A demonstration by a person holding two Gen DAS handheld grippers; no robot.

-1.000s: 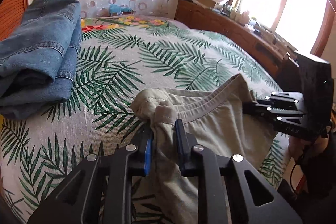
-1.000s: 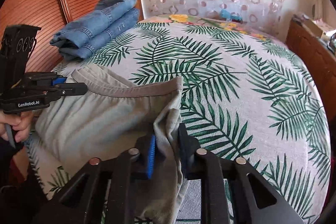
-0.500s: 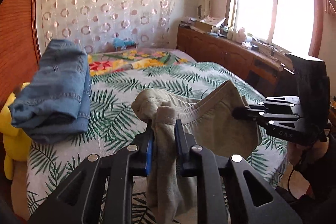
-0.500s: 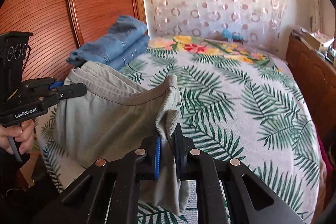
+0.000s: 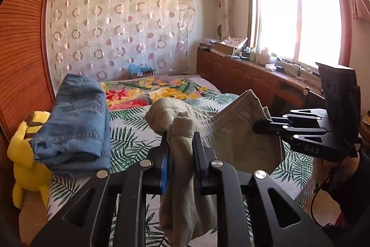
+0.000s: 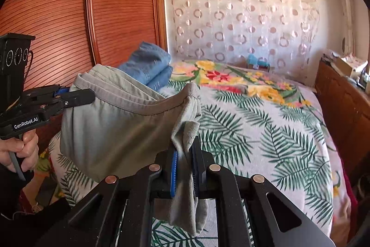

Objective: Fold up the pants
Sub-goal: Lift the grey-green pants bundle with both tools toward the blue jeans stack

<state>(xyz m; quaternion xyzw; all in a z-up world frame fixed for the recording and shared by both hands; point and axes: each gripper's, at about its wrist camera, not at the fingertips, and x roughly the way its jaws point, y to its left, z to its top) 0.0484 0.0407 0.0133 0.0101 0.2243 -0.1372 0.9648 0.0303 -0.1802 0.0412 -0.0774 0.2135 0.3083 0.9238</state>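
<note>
Grey-green pants (image 5: 233, 138) hang by their waistband, stretched between my two grippers above the bed. In the left wrist view my left gripper (image 5: 180, 145) is shut on one bunched end of the waistband, and cloth droops below its fingers. My right gripper (image 5: 257, 126) pinches the other end at the right. In the right wrist view the right gripper (image 6: 185, 154) is shut on its waistband end of the pants (image 6: 115, 131). The left gripper (image 6: 89, 96), held by a hand, grips the far end at the left. The legs hang out of sight below.
A bed (image 6: 266, 131) with a palm-leaf sheet lies ahead. Folded blue jeans (image 5: 74, 124) (image 6: 148, 64) rest on its far left side, with a yellow plush toy (image 5: 25, 154) beside them. A wooden wardrobe (image 6: 69, 15) stands on the left, and a low cluttered cabinet (image 5: 242, 78) runs under the window.
Both grippers have risen with the waistband still held, lifting the pants off the bed. Both views have tilted up to show more of the room.
</note>
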